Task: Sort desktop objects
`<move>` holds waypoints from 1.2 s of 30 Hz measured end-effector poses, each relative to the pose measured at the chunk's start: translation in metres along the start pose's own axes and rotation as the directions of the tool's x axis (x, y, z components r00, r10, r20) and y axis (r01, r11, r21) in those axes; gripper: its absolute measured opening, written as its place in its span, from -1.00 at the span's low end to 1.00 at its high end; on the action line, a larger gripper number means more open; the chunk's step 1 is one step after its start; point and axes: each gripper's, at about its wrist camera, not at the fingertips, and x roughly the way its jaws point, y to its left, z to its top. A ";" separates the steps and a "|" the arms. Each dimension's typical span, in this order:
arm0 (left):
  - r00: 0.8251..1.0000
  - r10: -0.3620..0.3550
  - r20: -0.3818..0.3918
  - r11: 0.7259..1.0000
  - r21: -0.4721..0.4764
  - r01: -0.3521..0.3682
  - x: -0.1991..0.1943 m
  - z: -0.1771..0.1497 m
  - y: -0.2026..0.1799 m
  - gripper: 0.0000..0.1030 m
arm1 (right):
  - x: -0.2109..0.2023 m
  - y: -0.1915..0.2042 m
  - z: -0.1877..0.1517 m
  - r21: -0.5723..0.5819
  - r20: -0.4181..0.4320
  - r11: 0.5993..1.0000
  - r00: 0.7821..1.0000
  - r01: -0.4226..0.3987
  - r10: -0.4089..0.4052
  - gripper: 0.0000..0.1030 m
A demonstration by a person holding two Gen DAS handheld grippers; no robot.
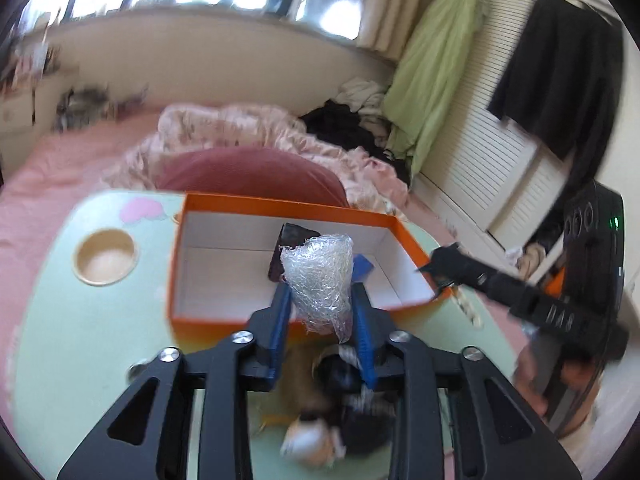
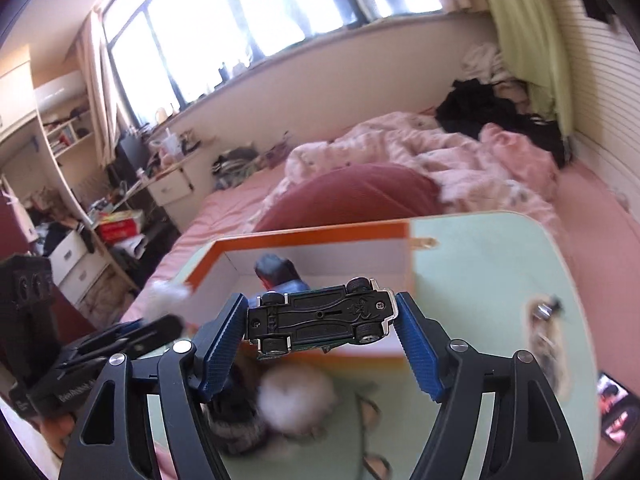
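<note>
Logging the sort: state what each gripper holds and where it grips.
Left gripper holds a wad of clear plastic wrap by its lower sides. Right gripper holds an upside-down toy car by its two ends, above the orange box.

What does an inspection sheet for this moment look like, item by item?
Surface: pale green table standing on a pink bed.
Job's things: orange box holding dark items; plastic wrap bundle; toy car, underside showing.
Clutter: blurred fluffy items on the table near the grippers; phone at the table's edge.
Grippers: left gripper shut on the bundle; right gripper shut on the car.
Cables: nothing seen.
Surroundings: windows, quilt, hanging clothes, cluttered shelves.
</note>
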 end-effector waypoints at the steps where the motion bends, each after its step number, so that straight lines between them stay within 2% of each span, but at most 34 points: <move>1: 0.999 -0.009 -0.031 0.999 -0.053 0.007 0.007 0.003 0.006 -0.19 | 0.009 -0.001 0.002 0.006 -0.023 1.000 1.000 0.014 -0.014 0.46; 2: 0.999 -0.031 -0.035 0.996 -0.086 0.028 0.008 0.001 0.010 -0.19 | 0.014 -0.004 0.000 0.027 -0.037 0.999 0.999 0.026 -0.025 0.46; 4: 0.997 -0.074 0.018 0.991 -0.114 0.075 -0.004 -0.008 0.017 -0.19 | 0.005 -0.010 -0.009 0.066 -0.010 0.997 0.999 -0.037 0.038 0.46; 6: 0.997 -0.025 0.072 0.997 -0.073 0.031 -0.024 -0.019 0.018 -0.14 | -0.009 -0.014 -0.020 0.075 0.025 0.995 0.998 -0.062 0.060 0.57; 8: 0.996 0.015 0.088 1.000 -0.028 -0.013 -0.040 -0.029 0.017 0.02 | -0.026 -0.013 -0.032 0.056 0.051 0.997 0.997 -0.058 0.056 0.68; 9: 0.996 0.031 0.088 0.999 -0.010 -0.030 -0.048 -0.037 0.018 0.17 | -0.031 -0.012 -0.038 0.044 0.046 0.998 0.998 -0.050 0.048 0.70; 10: 0.996 0.043 0.081 0.999 -0.002 -0.043 -0.053 -0.042 0.019 0.36 | -0.035 -0.008 -0.045 0.026 0.028 0.999 0.999 -0.036 0.035 0.72; 12: 0.996 0.081 0.034 0.996 0.028 -0.082 -0.055 -0.060 0.017 0.48 | -0.037 0.000 -0.064 -0.029 -0.022 1.000 1.000 0.002 -0.003 0.73; 15: 0.986 0.162 -0.034 0.982 0.108 -0.157 -0.045 -0.083 0.012 0.48 | -0.028 0.013 -0.095 -0.140 -0.094 0.987 0.991 0.083 -0.097 0.73; 17: 0.970 0.227 -0.089 0.966 0.150 -0.212 -0.031 -0.098 0.011 0.48 | -0.014 0.019 -0.113 -0.200 -0.133 0.970 0.977 0.141 -0.169 0.73; 18: 0.966 0.236 -0.109 0.964 0.154 -0.218 -0.029 -0.105 0.013 0.49 | -0.006 0.020 -0.120 -0.211 -0.159 0.965 0.968 0.158 -0.193 0.73; 19: 0.964 0.252 -0.081 0.957 0.172 -0.235 -0.027 -0.111 0.011 0.55 | -0.002 0.024 -0.126 -0.254 -0.125 0.944 0.961 0.210 -0.247 0.83; 20: 0.960 0.274 -0.058 0.946 0.194 -0.259 -0.025 -0.115 0.007 0.61 | -0.001 0.025 -0.128 -0.251 -0.123 0.947 0.964 0.199 -0.235 1.00; 21: 0.951 0.308 -0.035 0.929 0.227 -0.292 -0.022 -0.120 0.001 0.71 | 0.000 0.025 -0.129 -0.256 -0.125 0.946 0.964 0.196 -0.234 1.00; 24: 0.960 0.276 -0.048 0.932 0.258 -0.255 -0.019 -0.123 -0.007 1.00 | 0.001 0.022 -0.132 -0.255 -0.128 0.948 0.965 0.192 -0.230 1.00; 36: 0.961 0.270 -0.053 0.933 0.262 -0.248 -0.018 -0.120 -0.006 0.99 | -0.001 0.021 -0.133 -0.256 -0.119 0.948 0.966 0.191 -0.227 1.00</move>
